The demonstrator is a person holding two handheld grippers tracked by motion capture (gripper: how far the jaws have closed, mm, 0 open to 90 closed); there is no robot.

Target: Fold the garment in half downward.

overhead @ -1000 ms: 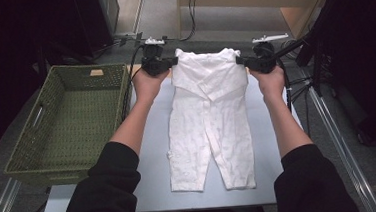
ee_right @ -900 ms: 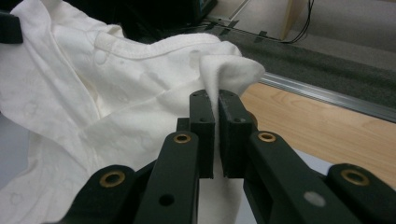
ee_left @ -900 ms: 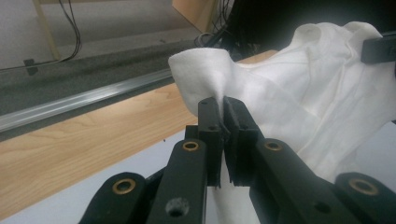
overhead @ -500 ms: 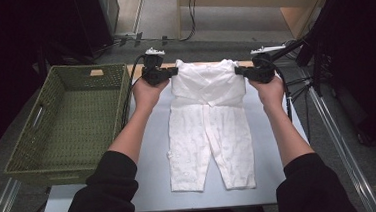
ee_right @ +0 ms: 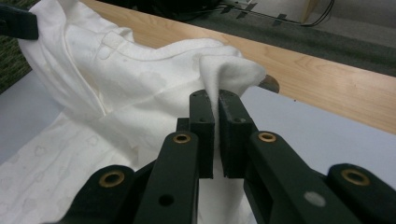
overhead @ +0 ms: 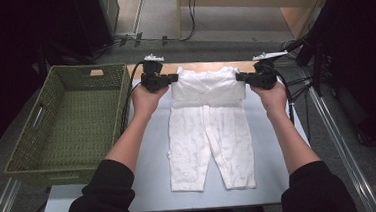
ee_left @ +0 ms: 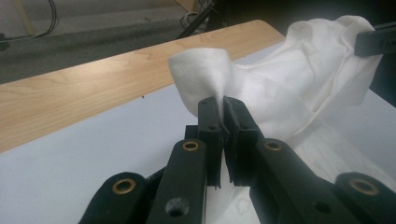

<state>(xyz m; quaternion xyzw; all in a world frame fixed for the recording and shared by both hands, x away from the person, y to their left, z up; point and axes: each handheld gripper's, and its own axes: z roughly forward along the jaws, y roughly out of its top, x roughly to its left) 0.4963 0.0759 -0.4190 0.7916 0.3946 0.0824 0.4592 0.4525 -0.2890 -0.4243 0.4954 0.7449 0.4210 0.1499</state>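
Overhead, whole layout visible: white baby romper lies flat on the pale sheet covering the bench, legs pointing at the person, top end folded back over the chest. Green woven basket sits just left of the romper, rectangular, slot handles in its walls. Bench's bare wood edge shows beyond the romper's collar end.

Left tool is at the romper's left shoulder corner, right tool at the right shoulder corner, jaws pointing inward at each other. Both forearms reach straight out from the near side, dark sleeves pushed to the elbow, hands wrapped around the tool bodies, cables trailing off behind.

Left gripper view adds grip detail: left tool clenched on a pinch of romper fabric, cloth bulging up past the tips in a rounded loop. Other tool's jaw pokes in at the romper's far corner.

Right gripper view, same story: right tool clamped on a fold of romper, soft bulge above the tips. Fabric up close: matte soft knit, faint printed pattern on the legs, a placket seam with snaps down the chest. Jaws are black plastic with brass rivets.
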